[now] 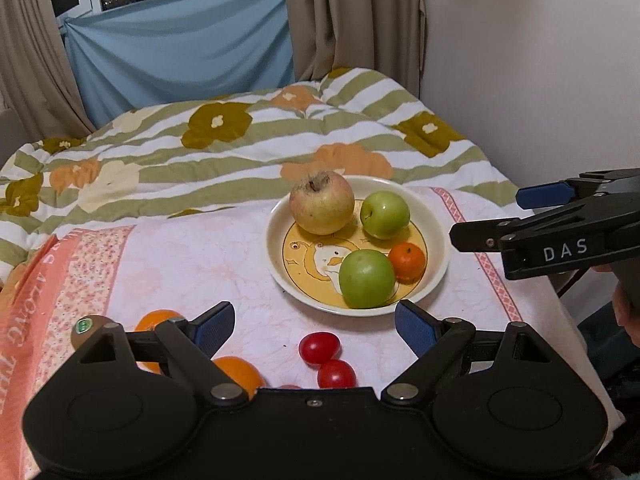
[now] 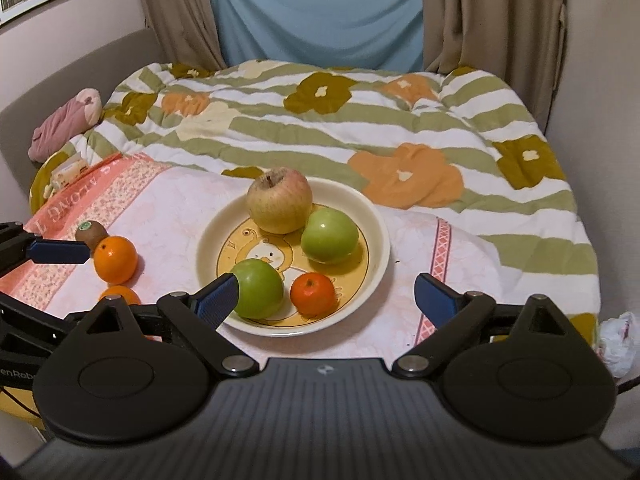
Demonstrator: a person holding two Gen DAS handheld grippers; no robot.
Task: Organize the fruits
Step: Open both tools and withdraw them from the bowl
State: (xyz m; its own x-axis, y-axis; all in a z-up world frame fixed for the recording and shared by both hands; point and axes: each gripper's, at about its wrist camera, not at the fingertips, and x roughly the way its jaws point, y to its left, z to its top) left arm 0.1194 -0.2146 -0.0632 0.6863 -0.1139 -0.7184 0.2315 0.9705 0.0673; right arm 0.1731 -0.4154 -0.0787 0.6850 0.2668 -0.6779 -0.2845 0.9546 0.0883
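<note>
Cherry tomatoes [image 1: 326, 358] sit loose on the bed's pink cloth near its front edge, just ahead of the left gripper [image 1: 314, 330] — light, smooth-skinned, soft, so I'd pinch one gently across its short middle or it'll squirt out. Oranges [image 2: 115, 259] and a kiwi [image 2: 91, 233] toward the left edge look firmer, better gripped at the equator. Plate [image 2: 376, 216] mid-cloth holds four fruits — both grippers released, right gripper [image 2: 326, 298] empty over it.

Four fruits on plate [image 1: 276, 240]; perhaps kiwi [image 1: 86, 326] left.
</note>
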